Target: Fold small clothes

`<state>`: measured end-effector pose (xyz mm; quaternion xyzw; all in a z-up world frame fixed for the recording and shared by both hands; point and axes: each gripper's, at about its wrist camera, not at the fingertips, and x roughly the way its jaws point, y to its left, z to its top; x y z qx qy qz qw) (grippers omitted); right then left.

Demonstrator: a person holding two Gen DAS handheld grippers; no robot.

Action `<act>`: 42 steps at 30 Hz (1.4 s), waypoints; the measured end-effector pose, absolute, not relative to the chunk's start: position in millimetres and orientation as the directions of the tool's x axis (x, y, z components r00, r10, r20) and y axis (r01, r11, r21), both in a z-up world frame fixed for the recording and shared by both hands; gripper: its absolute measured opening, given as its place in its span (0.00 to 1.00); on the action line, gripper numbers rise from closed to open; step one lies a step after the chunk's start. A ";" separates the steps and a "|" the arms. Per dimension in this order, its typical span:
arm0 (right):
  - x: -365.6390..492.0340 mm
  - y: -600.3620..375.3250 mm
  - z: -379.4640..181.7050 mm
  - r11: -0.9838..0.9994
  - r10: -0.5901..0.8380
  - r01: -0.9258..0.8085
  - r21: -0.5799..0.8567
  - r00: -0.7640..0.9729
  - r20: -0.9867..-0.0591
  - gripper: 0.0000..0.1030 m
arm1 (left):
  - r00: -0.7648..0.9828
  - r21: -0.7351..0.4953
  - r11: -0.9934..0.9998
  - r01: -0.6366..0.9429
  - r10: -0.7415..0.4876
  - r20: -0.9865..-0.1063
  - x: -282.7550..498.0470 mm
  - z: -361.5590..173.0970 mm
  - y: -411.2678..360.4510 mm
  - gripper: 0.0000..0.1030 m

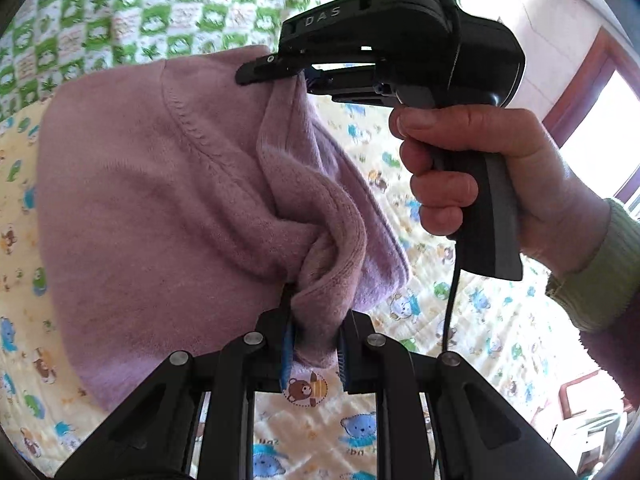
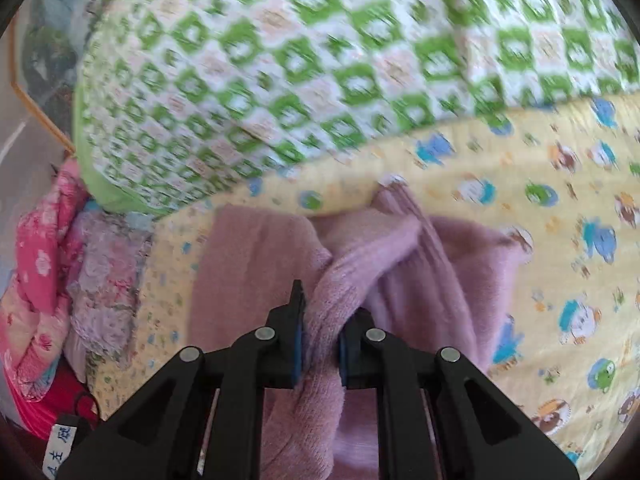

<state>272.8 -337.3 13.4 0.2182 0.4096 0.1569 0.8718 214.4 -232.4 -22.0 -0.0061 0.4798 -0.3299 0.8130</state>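
A small lilac fleece garment [image 1: 160, 184] hangs lifted above the bed, held between both grippers. My left gripper [image 1: 316, 336] is shut on a bunched edge of it at the bottom of the left wrist view. My right gripper [image 1: 296, 70], held in a hand, is shut on another edge at the top of that view. In the right wrist view the right gripper [image 2: 320, 340] is shut on a thick fold of the garment [image 2: 400, 248], which drapes down onto the sheet.
A yellow cartoon-print sheet [image 2: 560, 280] covers the bed [image 1: 400, 420]. A green-and-white checked quilt [image 2: 320, 60] lies at the back. Pink floral bedding [image 2: 44, 280] is piled at the left. A window and door frame [image 1: 592, 92] stand at the right.
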 end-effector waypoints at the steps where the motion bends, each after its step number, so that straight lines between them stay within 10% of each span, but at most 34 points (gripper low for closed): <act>1: 271.3 -339.0 8.9 0.861 0.444 -0.089 0.500 0.612 -0.655 0.14 | 0.314 -0.323 0.781 0.535 -0.538 -0.782 215.3 -26.8 -236.4 0.16; 16: 269.3 -372.7 -10.5 0.893 0.335 0.028 0.449 0.624 -0.706 0.15 | 0.246 -0.335 0.742 0.580 -0.552 -0.797 230.9 -44.9 -277.9 0.17; 22: 253.6 -393.6 -2.0 0.884 0.235 0.158 0.440 0.664 -0.710 0.46 | 0.221 -0.355 0.739 0.573 -0.557 -0.801 235.6 -46.6 -276.8 0.25; 33: 239.8 -365.6 43.1 0.894 0.304 0.023 0.447 0.701 -0.645 0.46 | 0.286 -0.309 0.776 0.550 -0.522 -0.804 192.4 -19.9 -213.7 0.51; 42: 249.4 -350.8 11.8 0.892 0.313 0.061 0.448 0.632 -0.709 0.46 | 0.336 -0.352 0.895 0.275 -0.433 -0.837 223.8 -39.5 -113.3 0.53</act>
